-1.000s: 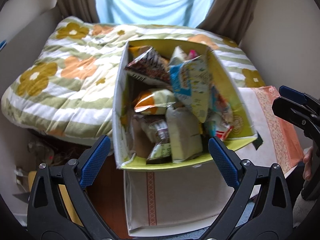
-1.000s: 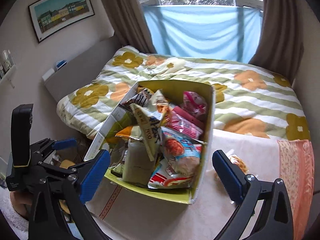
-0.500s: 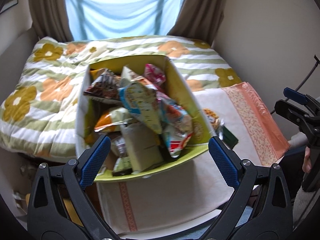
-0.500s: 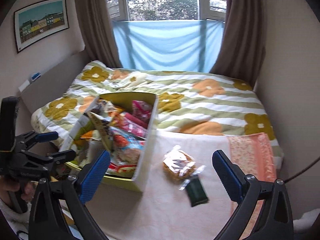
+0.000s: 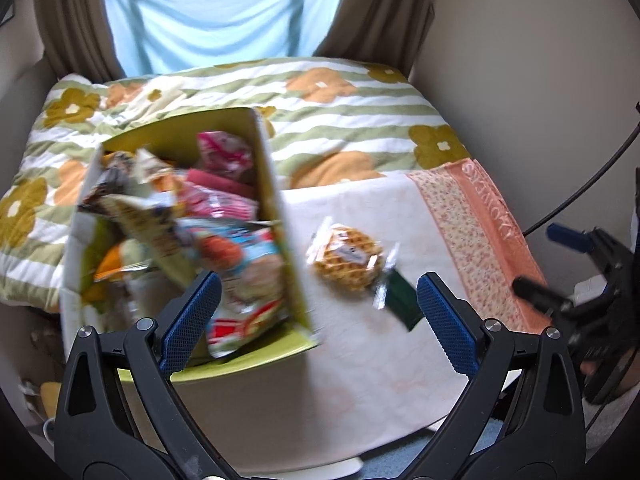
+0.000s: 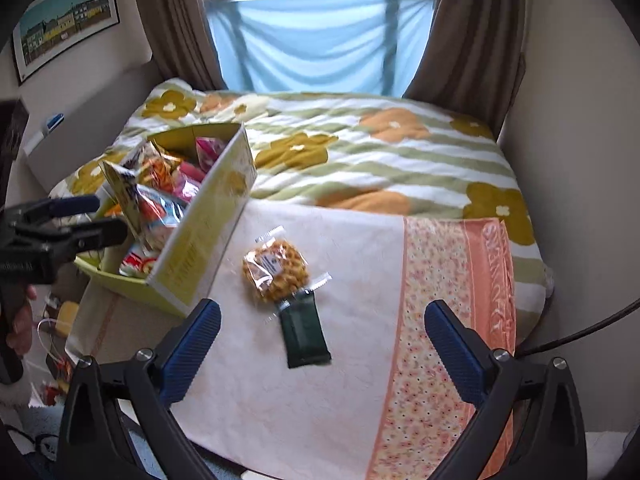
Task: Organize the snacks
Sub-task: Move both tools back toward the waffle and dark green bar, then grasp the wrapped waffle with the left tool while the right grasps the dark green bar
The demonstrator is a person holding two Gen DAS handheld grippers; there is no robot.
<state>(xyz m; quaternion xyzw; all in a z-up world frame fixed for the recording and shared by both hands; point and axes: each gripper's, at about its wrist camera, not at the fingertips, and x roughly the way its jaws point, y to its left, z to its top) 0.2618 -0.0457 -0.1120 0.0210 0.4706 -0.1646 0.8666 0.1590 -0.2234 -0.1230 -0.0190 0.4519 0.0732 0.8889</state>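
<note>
A yellow-green cardboard box [image 5: 276, 216] full of snack packets stands at the left of the bed's white cloth; it also shows in the right wrist view [image 6: 200, 240]. A clear-wrapped waffle [image 5: 346, 260] and a dark green bar [image 5: 402, 304] lie on the cloth to the box's right, also in the right wrist view as the waffle [image 6: 276, 272] and bar [image 6: 304, 332]. My left gripper [image 5: 318, 320] is open and empty, above the box's near right corner. My right gripper [image 6: 322, 344] is open and empty, above the green bar.
The white cloth [image 6: 280, 400] with a pink floral border [image 6: 452, 320] covers the bed's near end. A flowered, striped duvet [image 6: 360, 160] lies behind. Walls close in on the right, and curtains [image 6: 472, 28] and a window are at the back. Clutter lies on the floor at left [image 6: 56, 320].
Both views have swung to the right: the box has shifted left in each frame, and the waffle and green bar have come into view. Both grippers stay open.
</note>
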